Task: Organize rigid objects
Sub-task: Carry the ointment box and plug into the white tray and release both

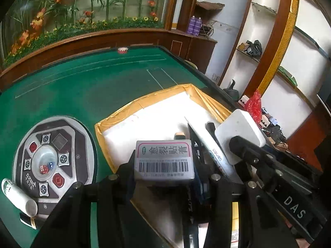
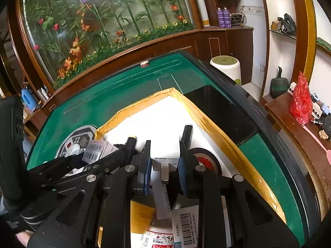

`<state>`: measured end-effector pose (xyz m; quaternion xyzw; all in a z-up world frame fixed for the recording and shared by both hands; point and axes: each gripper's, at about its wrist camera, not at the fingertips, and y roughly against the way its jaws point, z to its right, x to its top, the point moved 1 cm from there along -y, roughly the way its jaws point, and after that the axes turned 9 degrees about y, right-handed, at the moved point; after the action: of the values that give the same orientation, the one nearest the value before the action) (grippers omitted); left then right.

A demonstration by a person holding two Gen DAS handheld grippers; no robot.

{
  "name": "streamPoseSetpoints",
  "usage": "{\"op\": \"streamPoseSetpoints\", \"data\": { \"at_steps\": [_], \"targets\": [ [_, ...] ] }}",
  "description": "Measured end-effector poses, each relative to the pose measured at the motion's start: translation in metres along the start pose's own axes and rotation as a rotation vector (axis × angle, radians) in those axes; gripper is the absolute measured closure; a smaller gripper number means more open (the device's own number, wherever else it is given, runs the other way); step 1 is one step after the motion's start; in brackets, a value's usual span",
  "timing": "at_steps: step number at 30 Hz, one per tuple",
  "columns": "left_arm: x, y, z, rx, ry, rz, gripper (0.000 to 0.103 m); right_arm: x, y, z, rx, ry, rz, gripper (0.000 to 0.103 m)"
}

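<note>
— Left gripper (image 1: pixel 163 165) first: what has it got?

— Its jaws are closed onto a small grey box (image 1: pixel 164 161) with a barcode and a red-framed label, held up facing the wrist camera. The box hangs above the near left part of the white tray (image 1: pixel 157 111), the one with the yellow taped rim.

— And the right gripper (image 2: pixel 163 161)?

— Its blue-padded fingers (image 2: pixel 147 165) stand a little apart, with a white carton (image 2: pixel 164 161) and a metal clip between them. I cannot tell whether the pads actually press on it or only bracket it. In the left view the right tool sits at about three o'clock, next to a white flat block (image 1: pixel 241 128) and a white pen (image 1: pixel 217 155) leaning in the tray.

— What else is in the tray?

— From the right wrist: a roll of black tape (image 2: pixel 206 161) at four o'clock from the fingers, a black marker (image 2: pixel 187 133) standing at one o'clock, and a white bottle (image 2: pixel 159 237) down at six.

— Anything left outside?

— A white tube (image 1: pixel 18 196) lies on the green table (image 1: pixel 82 86) at nine o'clock of the left view, beside the round dice console (image 1: pixel 51 161).

— So which step is this?

— I judge it the placing stage: the grey box is carried over the tray, not set down.

— Next move?

— Probably lowering the box onto a free patch of white floor, towards eleven o'clock where it is bare, then opening the jaws without nudging the leaning pen. The tube looks like the remaining piece to fetch.
</note>
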<state>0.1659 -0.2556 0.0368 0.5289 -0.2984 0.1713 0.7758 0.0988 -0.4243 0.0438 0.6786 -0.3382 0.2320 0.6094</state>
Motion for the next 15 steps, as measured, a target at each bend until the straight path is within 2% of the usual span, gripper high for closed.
{"op": "streamPoseSetpoints", "data": {
  "at_steps": [7,15],
  "targets": [
    [-0.0026,0.0019,0.0037,0.027,-0.018,0.039,0.056,-0.0005,-0.0047,0.0012,-0.025,-0.003,-0.020,0.081],
    [-0.0033,0.0019,0.0020,0.019,-0.029,0.058,0.056,-0.0010,-0.0079,0.0022,-0.050,-0.003,-0.028,0.081]
  ]
}}
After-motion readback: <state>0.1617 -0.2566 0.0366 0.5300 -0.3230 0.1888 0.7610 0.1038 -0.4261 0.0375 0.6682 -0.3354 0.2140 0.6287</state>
